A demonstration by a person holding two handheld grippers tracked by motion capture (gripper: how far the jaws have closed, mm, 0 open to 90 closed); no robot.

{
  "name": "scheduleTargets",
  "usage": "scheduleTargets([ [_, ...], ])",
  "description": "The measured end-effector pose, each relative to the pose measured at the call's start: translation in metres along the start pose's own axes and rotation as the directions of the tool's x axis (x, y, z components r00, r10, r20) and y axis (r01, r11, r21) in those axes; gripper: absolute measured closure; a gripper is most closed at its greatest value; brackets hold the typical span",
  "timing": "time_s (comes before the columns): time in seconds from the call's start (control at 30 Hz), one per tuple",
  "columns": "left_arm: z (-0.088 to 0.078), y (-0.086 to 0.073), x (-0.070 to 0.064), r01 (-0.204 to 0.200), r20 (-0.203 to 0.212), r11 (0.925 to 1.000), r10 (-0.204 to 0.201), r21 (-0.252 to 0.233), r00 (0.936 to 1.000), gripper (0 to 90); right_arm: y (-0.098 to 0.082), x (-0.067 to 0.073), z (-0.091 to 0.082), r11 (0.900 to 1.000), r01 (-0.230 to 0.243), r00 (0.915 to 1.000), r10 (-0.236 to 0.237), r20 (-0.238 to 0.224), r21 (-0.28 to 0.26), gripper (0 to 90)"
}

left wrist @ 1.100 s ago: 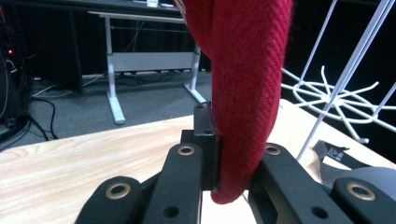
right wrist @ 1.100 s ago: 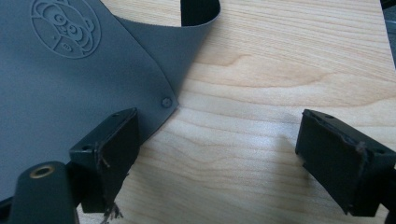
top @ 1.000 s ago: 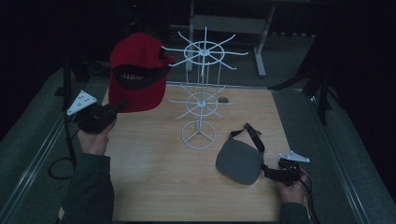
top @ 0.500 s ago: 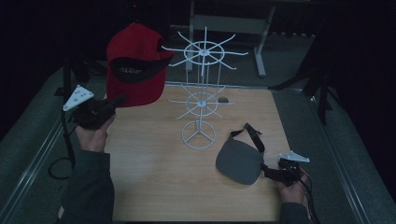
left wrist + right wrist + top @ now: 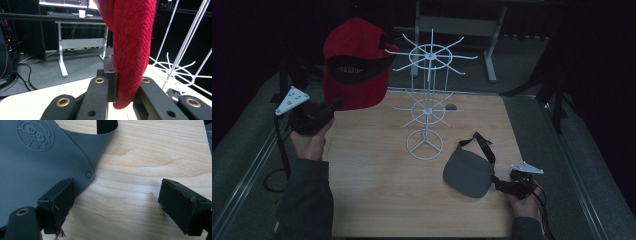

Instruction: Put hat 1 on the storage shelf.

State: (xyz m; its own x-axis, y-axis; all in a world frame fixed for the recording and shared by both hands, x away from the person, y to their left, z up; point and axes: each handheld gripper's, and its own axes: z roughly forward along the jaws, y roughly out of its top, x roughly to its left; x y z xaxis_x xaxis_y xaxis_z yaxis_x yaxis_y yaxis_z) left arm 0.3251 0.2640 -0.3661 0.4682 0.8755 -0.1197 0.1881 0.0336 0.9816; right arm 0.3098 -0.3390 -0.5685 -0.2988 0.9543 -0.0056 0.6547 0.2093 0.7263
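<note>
1. This looks like a lab or recording workspace: a dim room around one lit wooden bench (image 5: 377,200).
2. At the top of the left gripper view, monitors (image 5: 63,2) and a paper cup (image 5: 81,13) sit on a white-legged desk (image 5: 75,42).
3. Cables (image 5: 22,80) trail over grey carpet (image 5: 45,75) at that view's lower left.
4. A dark equipment rack (image 5: 5,37) with a small red light stands at its left edge.
</note>
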Motion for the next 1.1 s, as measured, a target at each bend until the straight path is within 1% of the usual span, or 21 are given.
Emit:
scheduleTargets([
  [0.3,0.001,0.003,-0.002,0.001,0.000,0.9999,-0.001,-0.010,1.0000,86.0,0.000,0.000,0.000,1.000,0.000,1.0000,0.000,0.000,0.000,13.4],
  [0.43,0.000,0.005,-0.005,-0.003,0.002,0.9997,0.003,-0.022,1.0000,86.0,0.000,0.000,0.000,1.000,0.000,1.0000,0.000,0.000,0.000,13.4],
  [0.57,-0.002,0.007,-0.007,-0.002,0.003,0.9994,0.002,-0.035,1.0000,86.0,0.000,0.000,0.000,1.000,0.000,1.0000,0.000,0.000,0.000,13.4],
  [0.8,-0.006,0.014,-0.011,-0.013,0.005,0.9984,0.013,-0.055,0.9999,85.9,0.000,0.000,0.000,1.000,-0.001,1.0000,0.001,0.000,0.000,13.4],
  [1.1,-0.014,0.012,-0.016,-0.024,0.020,0.9976,0.025,-0.066,0.9995,85.9,0.000,0.000,0.000,1.000,0.003,1.0000,-0.003,0.000,-0.001,13.4],
])
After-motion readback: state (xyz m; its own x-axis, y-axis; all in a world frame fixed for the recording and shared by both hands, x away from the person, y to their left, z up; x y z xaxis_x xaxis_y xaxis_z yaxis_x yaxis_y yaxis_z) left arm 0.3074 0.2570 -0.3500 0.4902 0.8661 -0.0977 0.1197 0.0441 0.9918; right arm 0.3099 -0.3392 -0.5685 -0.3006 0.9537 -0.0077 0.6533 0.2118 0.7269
